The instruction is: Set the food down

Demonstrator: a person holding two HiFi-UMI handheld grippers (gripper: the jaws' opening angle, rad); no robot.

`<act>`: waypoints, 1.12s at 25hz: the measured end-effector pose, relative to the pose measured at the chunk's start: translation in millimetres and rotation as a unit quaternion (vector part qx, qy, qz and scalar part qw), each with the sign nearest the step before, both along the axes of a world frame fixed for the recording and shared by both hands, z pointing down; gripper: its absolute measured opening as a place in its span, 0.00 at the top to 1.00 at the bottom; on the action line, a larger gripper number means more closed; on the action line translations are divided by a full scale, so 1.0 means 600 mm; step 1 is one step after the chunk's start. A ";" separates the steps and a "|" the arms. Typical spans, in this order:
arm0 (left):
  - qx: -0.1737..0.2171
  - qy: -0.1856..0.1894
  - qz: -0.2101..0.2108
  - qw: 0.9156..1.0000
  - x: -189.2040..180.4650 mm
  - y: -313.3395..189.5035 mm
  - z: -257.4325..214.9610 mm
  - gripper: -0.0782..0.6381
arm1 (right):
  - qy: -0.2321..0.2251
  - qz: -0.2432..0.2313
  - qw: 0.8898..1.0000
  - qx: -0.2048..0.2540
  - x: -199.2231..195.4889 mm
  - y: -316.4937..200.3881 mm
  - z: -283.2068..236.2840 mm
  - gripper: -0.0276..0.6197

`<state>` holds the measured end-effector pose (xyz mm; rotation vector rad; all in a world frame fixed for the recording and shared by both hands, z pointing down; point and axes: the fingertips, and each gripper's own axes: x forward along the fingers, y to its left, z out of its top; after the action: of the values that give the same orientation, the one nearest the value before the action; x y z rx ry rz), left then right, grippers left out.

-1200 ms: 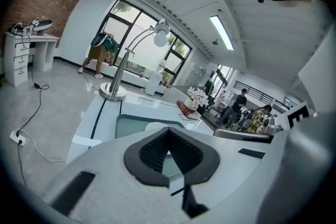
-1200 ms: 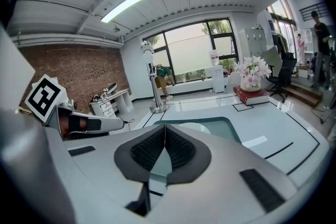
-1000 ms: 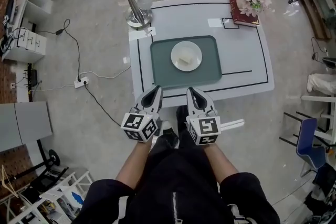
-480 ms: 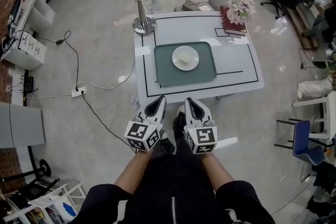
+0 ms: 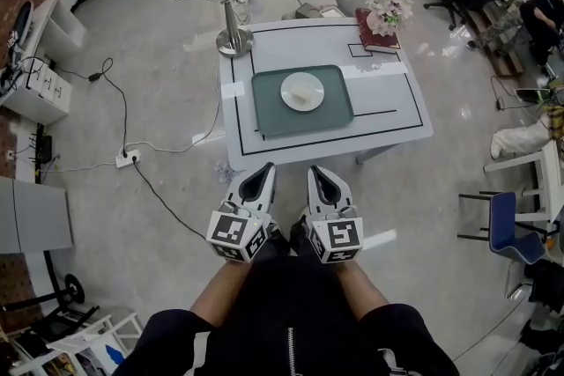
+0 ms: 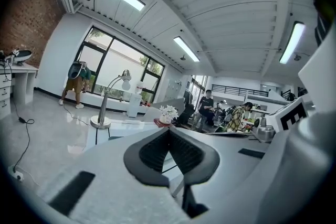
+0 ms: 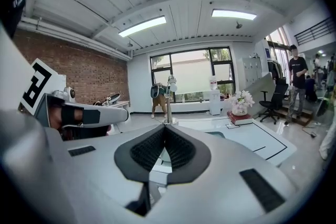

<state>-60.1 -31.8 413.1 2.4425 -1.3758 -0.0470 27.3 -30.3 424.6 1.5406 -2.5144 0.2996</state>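
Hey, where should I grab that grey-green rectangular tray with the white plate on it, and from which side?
Probably its near long rim, coming level from the person's side: the grey-green rectangular tray lies flat with that edge facing the left gripper and right gripper. The round white plate sits near its middle, so one grip toward each corner should balance it.
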 end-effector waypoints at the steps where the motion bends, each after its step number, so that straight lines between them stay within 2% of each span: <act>1: 0.001 -0.003 -0.001 1.000 0.002 0.004 -0.001 0.88 | -0.003 0.000 1.000 0.002 0.002 0.004 -0.001 0.94; 6: 0.003 -0.009 -0.009 1.000 0.006 0.011 0.006 0.88 | -0.008 0.000 1.000 0.005 0.010 0.011 0.003 0.94; 28: 0.001 -0.016 0.001 1.000 0.028 0.018 0.009 0.88 | -0.007 0.001 1.000 0.003 0.023 0.015 0.002 0.94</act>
<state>-43.1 -21.1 418.7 2.4554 -1.3872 -0.0093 41.0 -21.2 425.7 1.5497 -2.5260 0.3053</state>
